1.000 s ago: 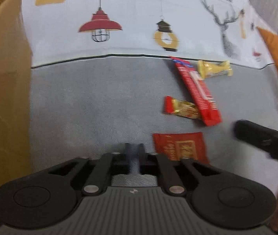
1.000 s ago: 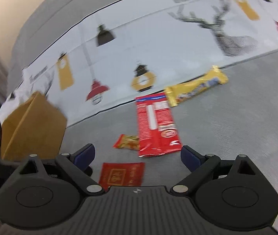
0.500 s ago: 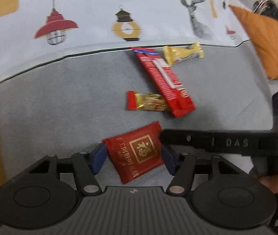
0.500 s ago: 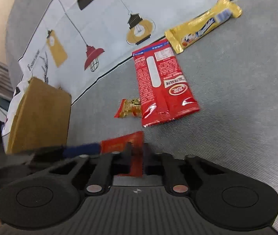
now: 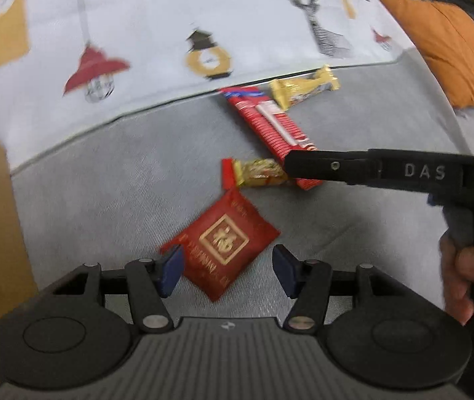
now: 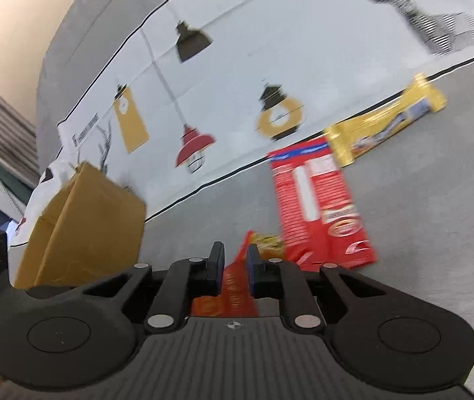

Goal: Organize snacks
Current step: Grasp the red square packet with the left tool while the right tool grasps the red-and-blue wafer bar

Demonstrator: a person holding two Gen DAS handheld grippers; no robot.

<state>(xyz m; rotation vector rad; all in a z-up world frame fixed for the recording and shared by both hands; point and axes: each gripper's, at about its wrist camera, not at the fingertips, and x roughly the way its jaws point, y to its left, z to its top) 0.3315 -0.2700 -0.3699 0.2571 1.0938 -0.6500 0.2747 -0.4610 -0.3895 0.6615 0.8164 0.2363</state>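
Red sachet (image 5: pixel 222 245) lies mid-sofa, near the seat's front edge. Right gripper (image 6: pixel 234 266) is clamped on its corner; left gripper (image 5: pixel 225 271) is released, straddling it. Pick-up is in hand; next comes a lift and carry to the cardboard box (image 6: pixel 80 230) at the seat's left end.

Your left gripper (image 5: pixel 225 268) points steeply down with its blue pads (image 5: pixel 170 268) standing well apart, touching nothing. Your right gripper (image 6: pixel 234 260) is tilted down and pinched almost closed, its pads pressing a thin red wrapper (image 6: pixel 237 286) between them. Your right hand (image 5: pixel 460 273) wraps its handle at the left view's right edge.
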